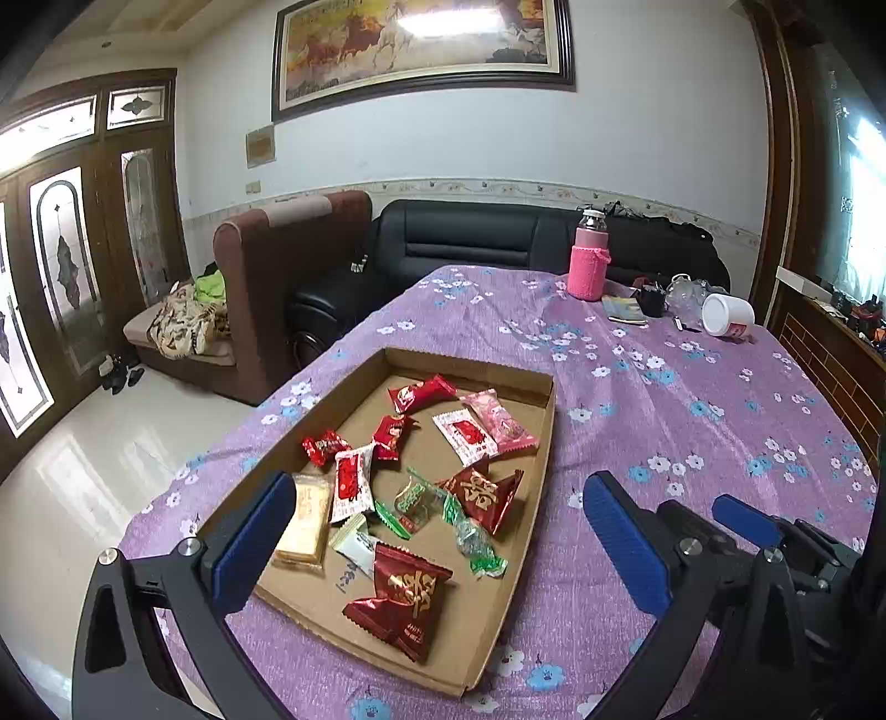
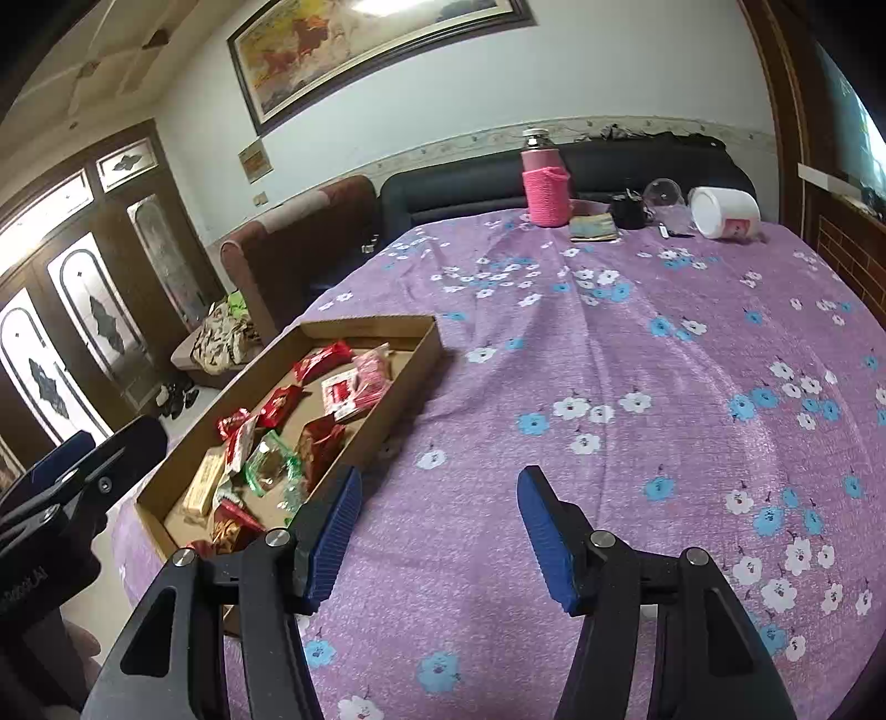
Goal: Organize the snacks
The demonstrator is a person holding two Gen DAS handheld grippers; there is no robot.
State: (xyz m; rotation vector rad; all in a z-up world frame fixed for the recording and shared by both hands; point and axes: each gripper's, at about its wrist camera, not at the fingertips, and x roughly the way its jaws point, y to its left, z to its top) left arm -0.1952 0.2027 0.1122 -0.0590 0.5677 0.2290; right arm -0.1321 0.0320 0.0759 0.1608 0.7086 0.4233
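Daylight pours through the frosted-glass panels of the dark wooden doors [image 1: 61, 260], blowing them out white and glaring off the glossy pale floor tiles [image 1: 105, 459]. A ceiling light reflects in the framed horse painting [image 1: 421, 44]. Fisheye curvature bends edges; corners vignette black; focus stays sharp.

White walls [image 1: 637, 138] carried a framed horse painting [image 1: 421, 44]; brown armchair [image 1: 277, 277] and black leather sofa [image 1: 470, 238] stood behind, dark wooden glass-panelled doors [image 1: 66, 260] beside glossy white floor [image 1: 83, 487].
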